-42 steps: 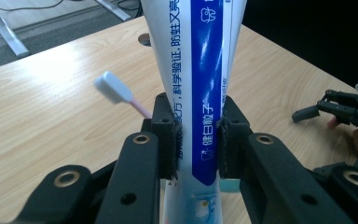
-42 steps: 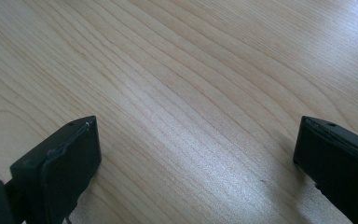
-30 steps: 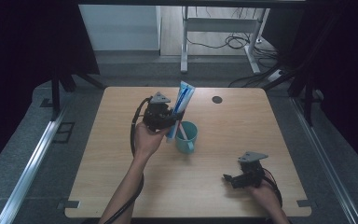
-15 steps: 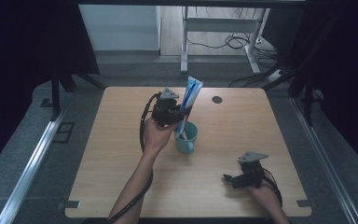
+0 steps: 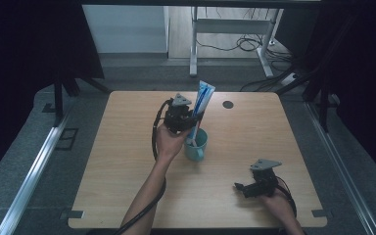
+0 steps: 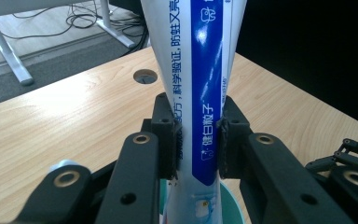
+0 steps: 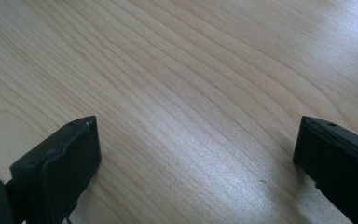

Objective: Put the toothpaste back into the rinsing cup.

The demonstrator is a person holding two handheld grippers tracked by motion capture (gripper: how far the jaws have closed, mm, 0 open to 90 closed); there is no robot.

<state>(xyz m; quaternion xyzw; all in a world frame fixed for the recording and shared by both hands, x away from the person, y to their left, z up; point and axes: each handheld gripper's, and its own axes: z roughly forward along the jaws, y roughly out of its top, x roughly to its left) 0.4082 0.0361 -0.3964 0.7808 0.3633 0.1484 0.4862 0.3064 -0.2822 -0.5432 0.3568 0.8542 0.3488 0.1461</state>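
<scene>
- We have the left claw (image 5: 195, 119) up over the middle of the wooden surface (image 5: 127, 186), clamped on a white and blue toothpaste tube (image 5: 203, 100).
- In the left gripper view our two black pads (image 6: 171, 140) press the tube (image 6: 200, 93) from both sides, squeezing its lower part, with the printed blue stripe running up between them.
- The tube stands nearly upright with a slight tilt, its flat crimped end pointing up, its lower end down inside the teal mug (image 5: 196, 143).
- That mug sits on the surface just below and beside our left hand (image 5: 169, 142), handle turned toward us; its teal rim (image 6: 228, 205) peeks out under the tube in the left gripper view.
- A round cable hole (image 5: 227, 104) lies in the surface beyond the mug, well apart from it.
- Our right claw (image 5: 240, 186) rests low at the near right part of the surface, far from the mug.
- In the right gripper view its jaws stand wide apart with nothing but bare wood (image 7: 191, 93) between them: released.
</scene>
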